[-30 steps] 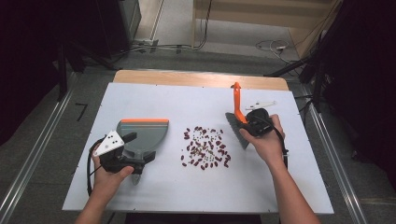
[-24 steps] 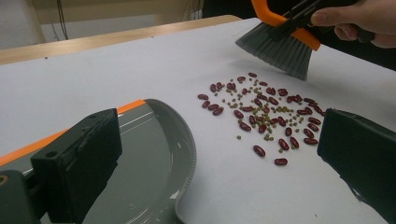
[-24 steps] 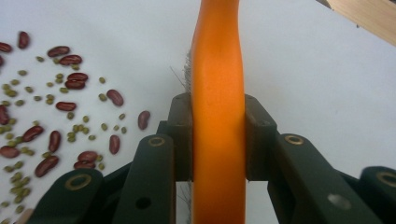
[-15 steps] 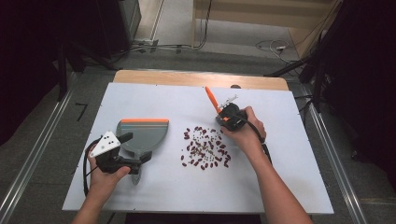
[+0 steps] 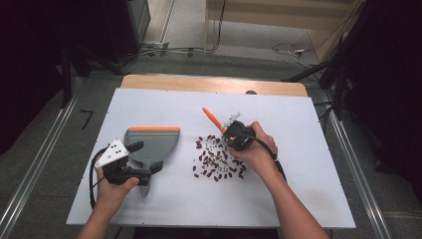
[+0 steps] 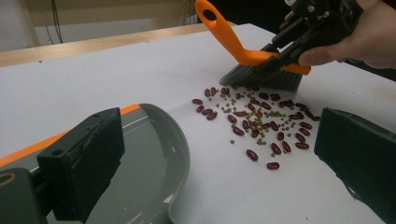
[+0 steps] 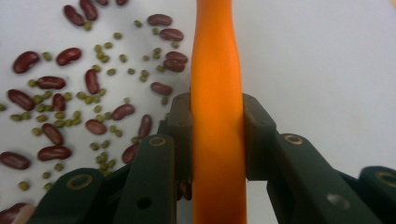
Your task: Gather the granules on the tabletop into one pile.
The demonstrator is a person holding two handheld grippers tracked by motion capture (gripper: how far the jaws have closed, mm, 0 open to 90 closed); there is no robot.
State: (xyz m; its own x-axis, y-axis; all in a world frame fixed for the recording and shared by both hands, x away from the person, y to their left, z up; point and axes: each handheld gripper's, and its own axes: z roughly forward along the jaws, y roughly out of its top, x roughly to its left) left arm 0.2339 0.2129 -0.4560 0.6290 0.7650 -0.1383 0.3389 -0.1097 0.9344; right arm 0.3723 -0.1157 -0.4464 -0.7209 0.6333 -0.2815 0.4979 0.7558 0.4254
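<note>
A scatter of red beans and small green beans (image 5: 216,157) lies mid-table. My right gripper (image 5: 234,134) is shut on the orange handle of a small brush (image 5: 211,117), whose grey bristles (image 6: 261,77) rest at the far edge of the beans (image 6: 261,126). Up close, both pads press the handle (image 7: 217,70) inside the right gripper (image 7: 217,121). A grey dustpan (image 5: 154,139) with an orange lip lies flat to the left of the beans. My left gripper (image 5: 144,157) hovers over its near end, jaws wide apart. One jaw of the left gripper (image 6: 217,135) stands over the pan (image 6: 140,154).
The work surface is a white board (image 5: 298,189) on a wooden table (image 5: 209,84). Dark floor, metal rails and cables surround it. Loose beans (image 7: 70,102) lie left of the brush handle in the right gripper view.
My right hand has carried the brush leftward from the table's right side to the beans, its handle now tilting left. The left hand and dustpan have stayed put.
</note>
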